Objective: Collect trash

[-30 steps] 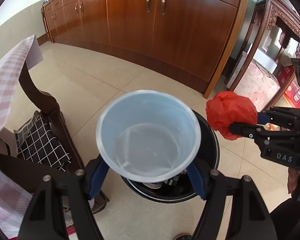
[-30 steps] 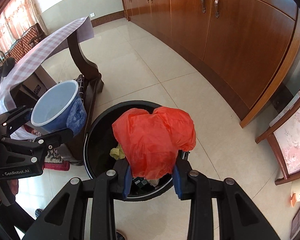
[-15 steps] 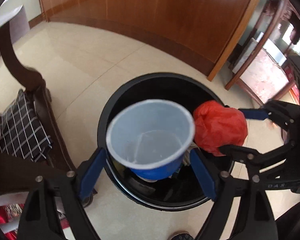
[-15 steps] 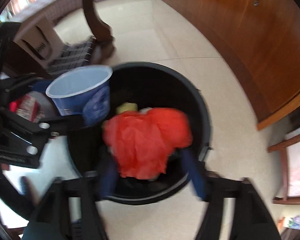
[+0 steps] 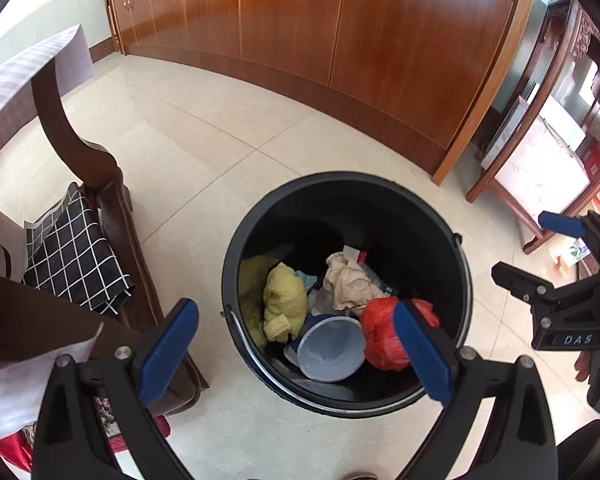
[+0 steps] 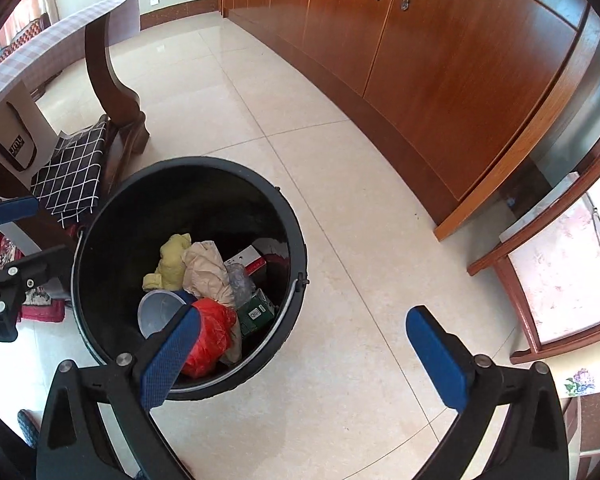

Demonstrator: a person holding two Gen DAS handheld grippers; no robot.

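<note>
Left wrist: left gripper [image 5: 296, 336] above bin [image 5: 452, 240], jaws opening, nothing between; cup [image 5: 330, 350] and red bag [image 5: 380, 338] lie touching inside the bin.
Right wrist: right gripper [image 6: 302, 354] at bin's [image 6: 100, 216] near rim, jaws opening, empty; cup [image 6: 156, 314], bag [image 6: 210, 334] inside bin.

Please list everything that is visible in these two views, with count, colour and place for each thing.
bin: one, black, on the floor
cup: one, pale blue, lying in the bin
plastic bag: one, red, in the bin beside the cup
cloth: one, yellow, in the bin
crumpled paper: one, beige, in the bin
cabinets: brown wood, along the far wall
checked cloth: one, black and white, under the table
left gripper: black, blue pads, jaws opening, nothing between them
right gripper: same, jaws opening, empty
</note>
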